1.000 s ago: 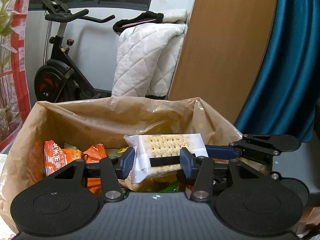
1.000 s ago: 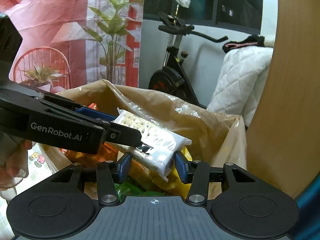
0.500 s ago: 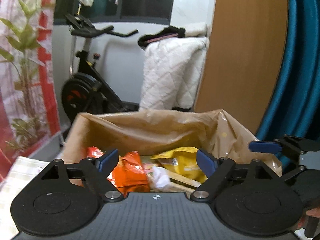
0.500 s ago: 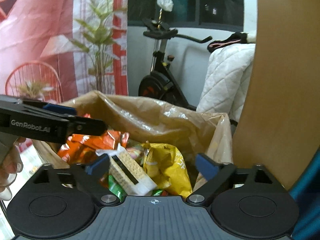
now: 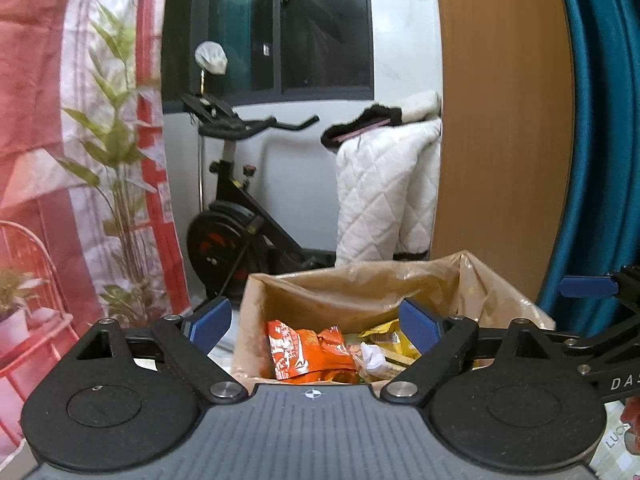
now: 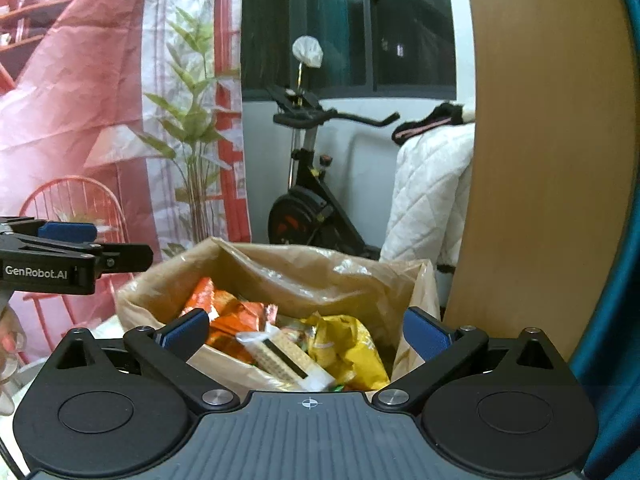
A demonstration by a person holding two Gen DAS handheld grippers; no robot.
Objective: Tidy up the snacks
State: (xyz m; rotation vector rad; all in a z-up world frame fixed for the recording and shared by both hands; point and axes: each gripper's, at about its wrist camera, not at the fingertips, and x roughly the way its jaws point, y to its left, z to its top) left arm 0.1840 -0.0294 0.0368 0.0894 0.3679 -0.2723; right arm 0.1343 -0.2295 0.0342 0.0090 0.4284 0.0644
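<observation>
Left gripper (image 6: 72, 256) side plate, seen at the left of the right wrist view: white lettering is reading "GenRobot.AI".
Right gripper (image 5: 592, 312) body, at the far right edge of the left wrist view: white letters are showing "DA", cut off by the frame.
Orange snack packet (image 5: 304, 350) in the bag: white characters are showing, too small to read.

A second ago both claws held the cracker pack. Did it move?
Yes. The cracker pack dropped from above the brown bag's rim down inside, onto the snacks. Both claws are opening, empty.
</observation>
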